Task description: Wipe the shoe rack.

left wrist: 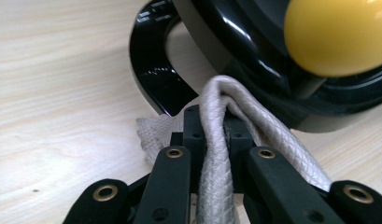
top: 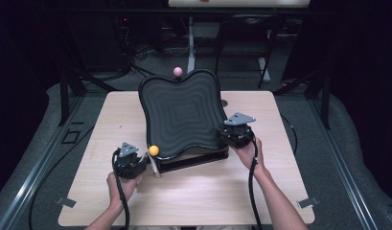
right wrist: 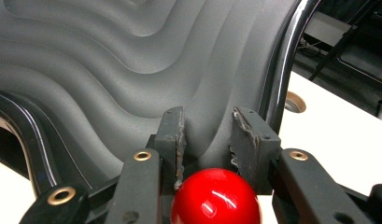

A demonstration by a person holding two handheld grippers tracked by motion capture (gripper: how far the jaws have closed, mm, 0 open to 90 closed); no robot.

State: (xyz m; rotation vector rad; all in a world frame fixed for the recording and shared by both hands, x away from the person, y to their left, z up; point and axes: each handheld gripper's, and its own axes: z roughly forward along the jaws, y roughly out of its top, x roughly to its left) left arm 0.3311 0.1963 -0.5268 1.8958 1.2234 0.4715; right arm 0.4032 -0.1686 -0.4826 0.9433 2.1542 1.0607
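Observation:
A black board (top: 181,112) with a rippled grey surface (right wrist: 109,70) stands tilted on its black base (left wrist: 151,70) mid-table. It carries a pink ball (top: 177,71) at its far edge and a yellow ball (top: 154,150) (left wrist: 338,32) at its near-left corner. My left gripper (top: 144,162) (left wrist: 215,121) is shut on a pale braided strap (left wrist: 216,154) that comes from under that corner. At the board's right edge, my right gripper (top: 227,134) (right wrist: 208,126) is shut on a glossy red ball (right wrist: 215,198).
The light wooden table (top: 193,191) has open surface in front of the board and on both sides. A small round hole (right wrist: 293,101) lies in the tabletop just past the board's right edge. Dark frames, cables and floor surround the table.

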